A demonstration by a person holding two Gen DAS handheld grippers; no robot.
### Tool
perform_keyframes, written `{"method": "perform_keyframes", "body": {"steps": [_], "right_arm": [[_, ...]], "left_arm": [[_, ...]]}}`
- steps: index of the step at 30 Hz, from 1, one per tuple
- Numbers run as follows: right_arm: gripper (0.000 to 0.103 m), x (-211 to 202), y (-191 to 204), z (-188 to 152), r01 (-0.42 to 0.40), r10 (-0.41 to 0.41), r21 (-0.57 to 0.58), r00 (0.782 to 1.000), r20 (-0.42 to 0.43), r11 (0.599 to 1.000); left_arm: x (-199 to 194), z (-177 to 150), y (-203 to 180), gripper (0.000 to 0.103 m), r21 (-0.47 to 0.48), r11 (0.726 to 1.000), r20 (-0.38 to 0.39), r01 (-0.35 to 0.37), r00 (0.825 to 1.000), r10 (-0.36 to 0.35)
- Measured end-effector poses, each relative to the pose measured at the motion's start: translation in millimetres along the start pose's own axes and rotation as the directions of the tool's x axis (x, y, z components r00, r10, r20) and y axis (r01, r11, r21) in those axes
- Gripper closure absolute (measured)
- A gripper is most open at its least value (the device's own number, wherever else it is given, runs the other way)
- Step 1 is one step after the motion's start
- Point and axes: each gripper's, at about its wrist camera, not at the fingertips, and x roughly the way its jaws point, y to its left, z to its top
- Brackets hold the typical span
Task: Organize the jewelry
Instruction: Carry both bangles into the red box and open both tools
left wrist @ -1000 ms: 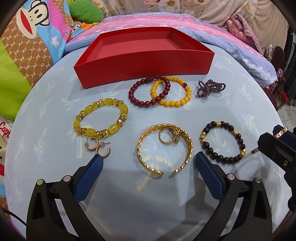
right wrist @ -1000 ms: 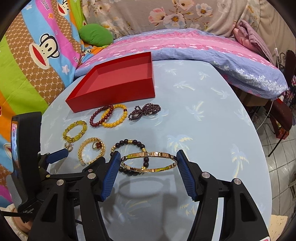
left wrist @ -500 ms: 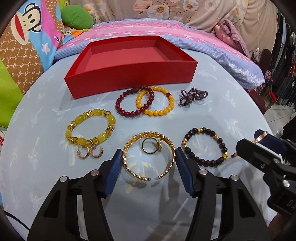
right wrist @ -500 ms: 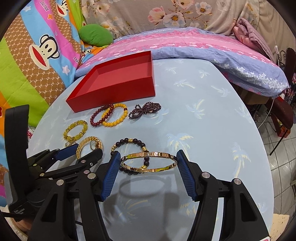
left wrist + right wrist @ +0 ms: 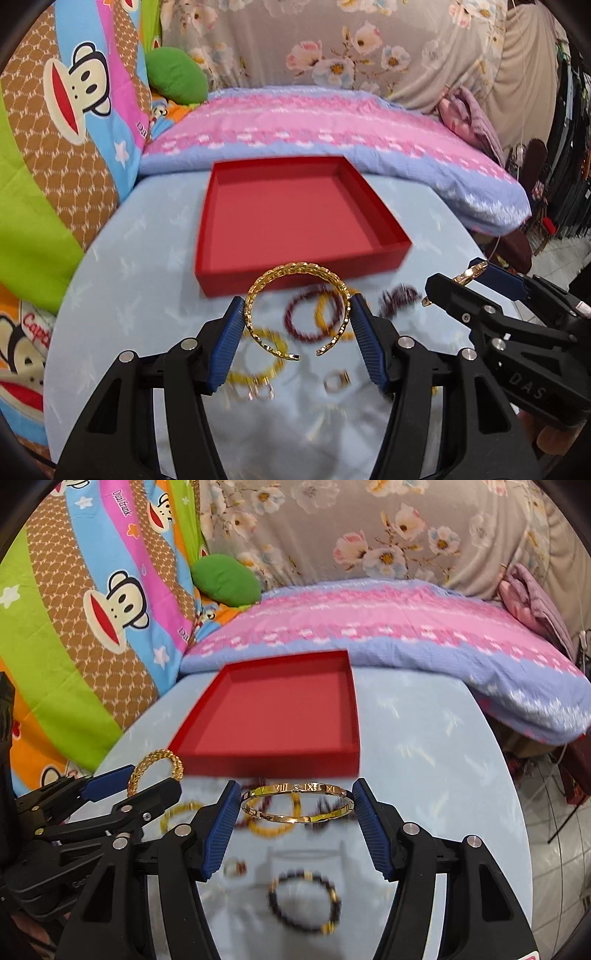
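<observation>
Bangles fill both grippers: left gripper (image 5: 297, 325) pinches a woven gold cuff (image 5: 295, 295), right gripper (image 5: 295, 812) a smooth numeral-engraved bangle (image 5: 297, 806). Square red tray (image 5: 291, 229) sits on the pale-blue tablecloth (image 5: 147, 280).

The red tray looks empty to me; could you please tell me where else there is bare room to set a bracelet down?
The red tray is bare across its whole floor. The blue tablecloth is free right of the tray, out to the table's edge, and also left of it in the left wrist view. It is crowded in front of the tray, where the blurred beaded bracelets lie below both grippers.
</observation>
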Motion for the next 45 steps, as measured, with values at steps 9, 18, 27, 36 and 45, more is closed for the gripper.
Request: {"method": "perform_keyframes", "body": {"steps": [9, 18, 27, 36, 45], "right_arm": [[0.043, 78.9, 2.7, 86.5, -0.023, 0.023, -0.03, 1.0, -0.005, 0.999], [0.043, 173.0, -4.2, 137.3, 0.005, -0.01, -0.052, 0.996, -0.088, 0.999], [0.042, 213.0, -8.6, 147.6, 0.043, -0.051, -0.074, 0.992, -0.118, 0.996], [0.032, 190.5, -6.7, 143.6, 0.058, -0.062, -0.056, 0.996, -0.071, 0.997], [0.032, 114.7, 4.4, 108.0, 0.071, -0.071, -0.035, 0.997, -0.005, 0.997]], "left_arm": [[59.8, 87.2, 30.2, 0.048, 0.0, 0.999, 0.059, -0.047, 0.997, 0.047], [147.9, 129.3, 60.7, 0.048, -0.049, 0.997, -0.021, -0.063, 0.998, 0.062], [190.1, 142.7, 70.2, 0.047, -0.069, 0.995, -0.063, -0.079, 0.995, 0.074], [176.0, 137.2, 73.6, 0.035, -0.093, 0.991, -0.046, -0.101, 0.994, 0.097], [113.3, 105.2, 53.2, 0.035, -0.054, 0.992, -0.01, -0.11, 0.994, 0.11]]}}
